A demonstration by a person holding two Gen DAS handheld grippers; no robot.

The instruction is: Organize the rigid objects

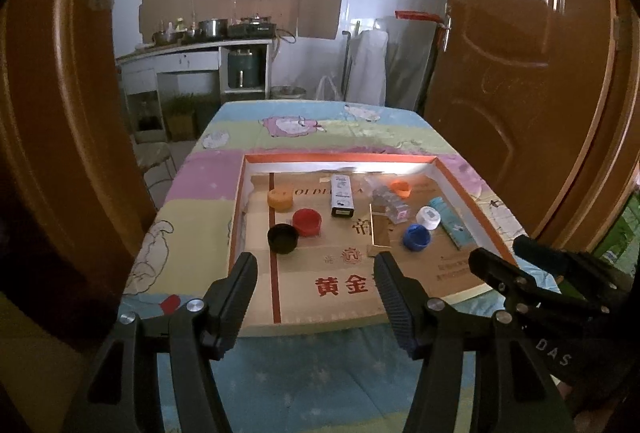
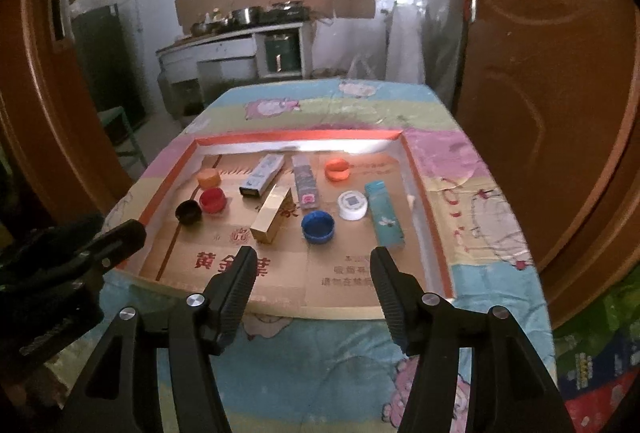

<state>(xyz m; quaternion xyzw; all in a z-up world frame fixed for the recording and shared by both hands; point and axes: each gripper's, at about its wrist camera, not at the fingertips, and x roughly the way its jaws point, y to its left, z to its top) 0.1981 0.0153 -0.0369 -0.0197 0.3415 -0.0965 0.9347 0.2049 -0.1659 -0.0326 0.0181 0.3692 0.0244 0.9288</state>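
Tray (image 2: 426, 193): gold box (image 2: 272, 214) face unhidden.

Left claw (image 1: 316, 269) agape, empty; right claw (image 2: 314, 265) agape, empty.

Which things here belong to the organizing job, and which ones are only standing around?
For the job: black cap, red cap, blue cap, white cap, gold box, teal box, all in the tray.

Standing around: pots, doors, chair.
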